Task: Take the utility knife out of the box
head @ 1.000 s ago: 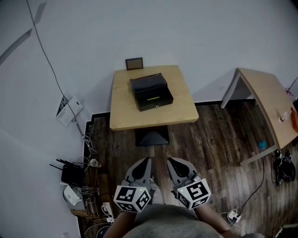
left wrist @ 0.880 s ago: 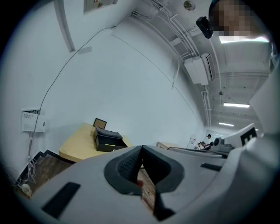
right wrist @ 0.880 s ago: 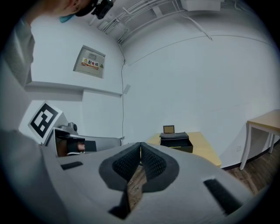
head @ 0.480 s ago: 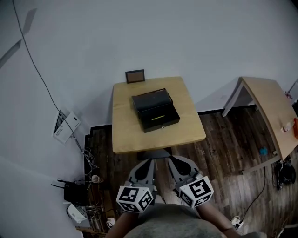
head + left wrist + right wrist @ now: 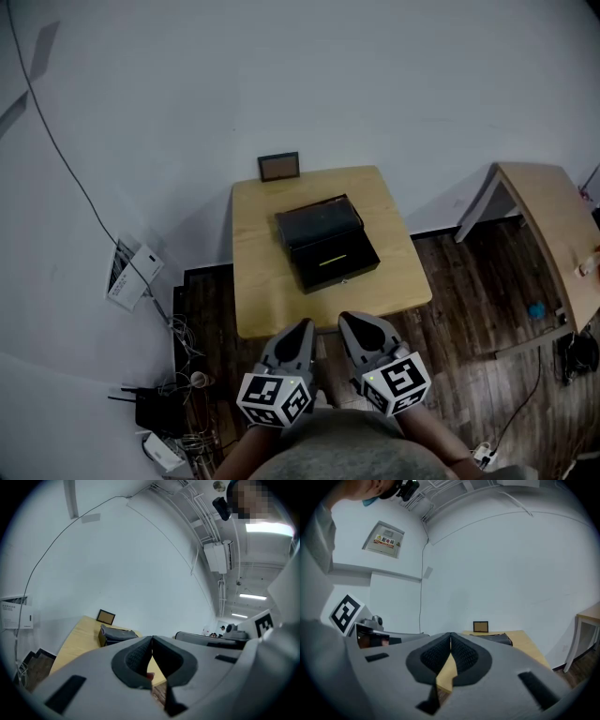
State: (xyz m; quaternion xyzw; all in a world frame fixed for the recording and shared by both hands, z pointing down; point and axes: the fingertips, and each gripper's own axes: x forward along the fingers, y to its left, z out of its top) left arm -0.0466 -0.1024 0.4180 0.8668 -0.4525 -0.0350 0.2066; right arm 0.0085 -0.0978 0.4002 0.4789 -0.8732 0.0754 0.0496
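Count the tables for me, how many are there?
2. The square table stands in the middle against the wall, with the open black box on it. The second table is at the right edge, partly cut off. Others may be out of view.

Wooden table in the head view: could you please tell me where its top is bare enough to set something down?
The light wooden table is bare left and right of the open black box and between it and the near edge. The back is tighter: a small brown picture frame stands there.
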